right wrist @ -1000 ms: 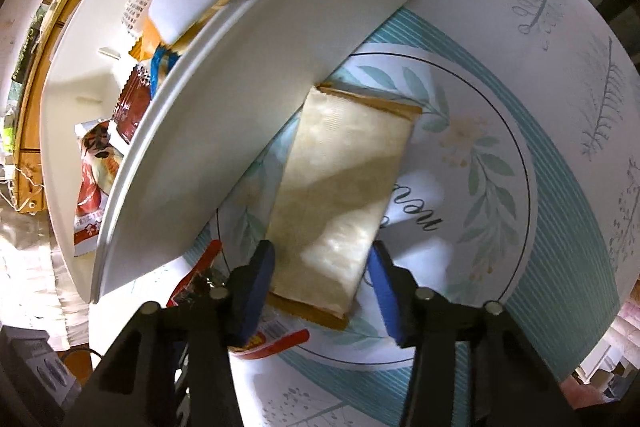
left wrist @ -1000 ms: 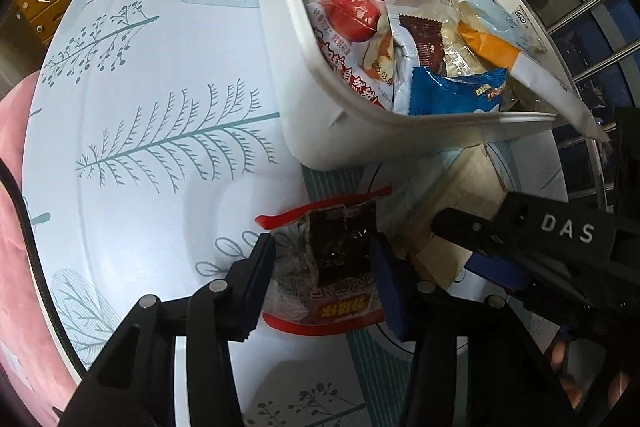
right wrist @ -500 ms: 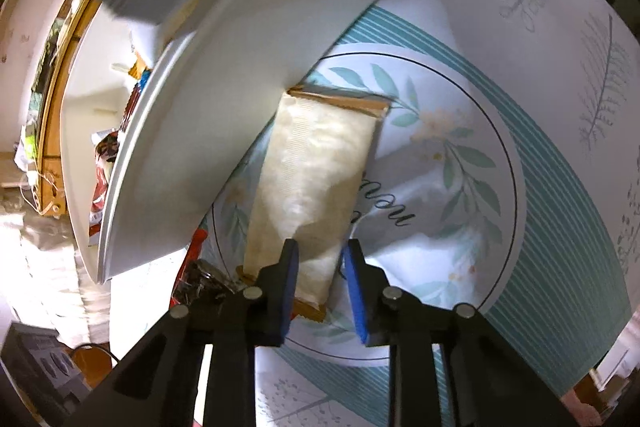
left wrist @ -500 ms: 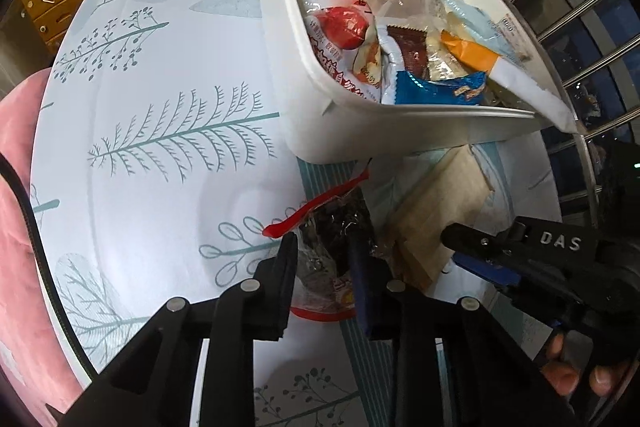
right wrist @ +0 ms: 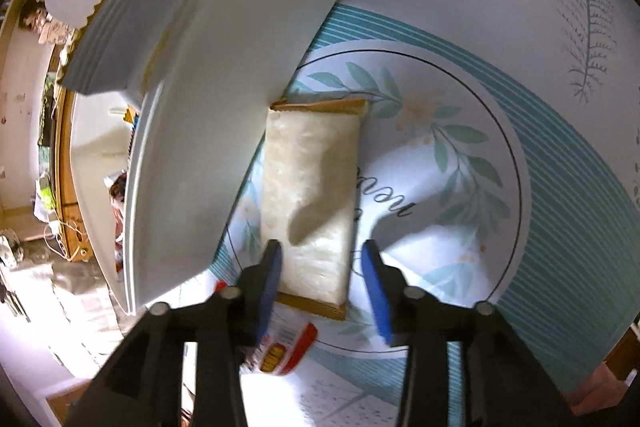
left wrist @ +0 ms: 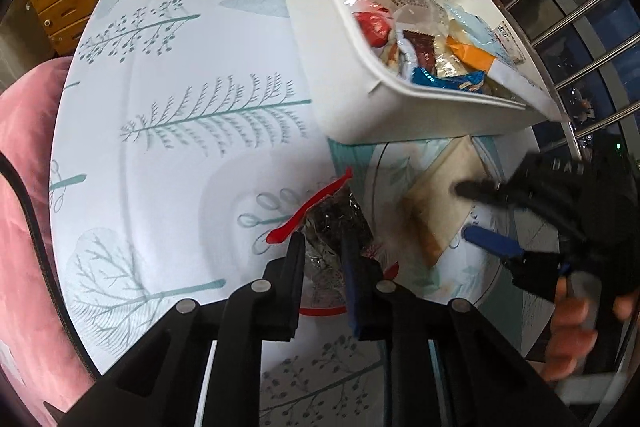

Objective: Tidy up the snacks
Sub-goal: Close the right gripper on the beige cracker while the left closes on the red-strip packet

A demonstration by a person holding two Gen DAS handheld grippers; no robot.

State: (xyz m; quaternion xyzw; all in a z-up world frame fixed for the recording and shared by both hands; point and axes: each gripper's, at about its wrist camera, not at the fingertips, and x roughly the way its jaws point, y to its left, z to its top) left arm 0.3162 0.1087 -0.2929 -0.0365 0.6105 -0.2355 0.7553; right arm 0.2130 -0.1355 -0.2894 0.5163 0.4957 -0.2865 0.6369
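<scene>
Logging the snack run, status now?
Left gripper shut on red-edged snack packet. Right gripper opening, tan packet between jaws, on table. White bin close ahead, nothing blocking.

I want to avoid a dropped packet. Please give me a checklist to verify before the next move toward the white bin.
1. Left gripper shut on the red-edged snack packet: ok.
2. Packet clear of the table: cannot tell.
3. Right gripper gripping the beige snack packet: not ok; jaws opening, pads apart beside it.
4. Beige packet flat on the tablecloth: ok.
5. White bin has free room: cannot tell; already holds many packets.
</scene>
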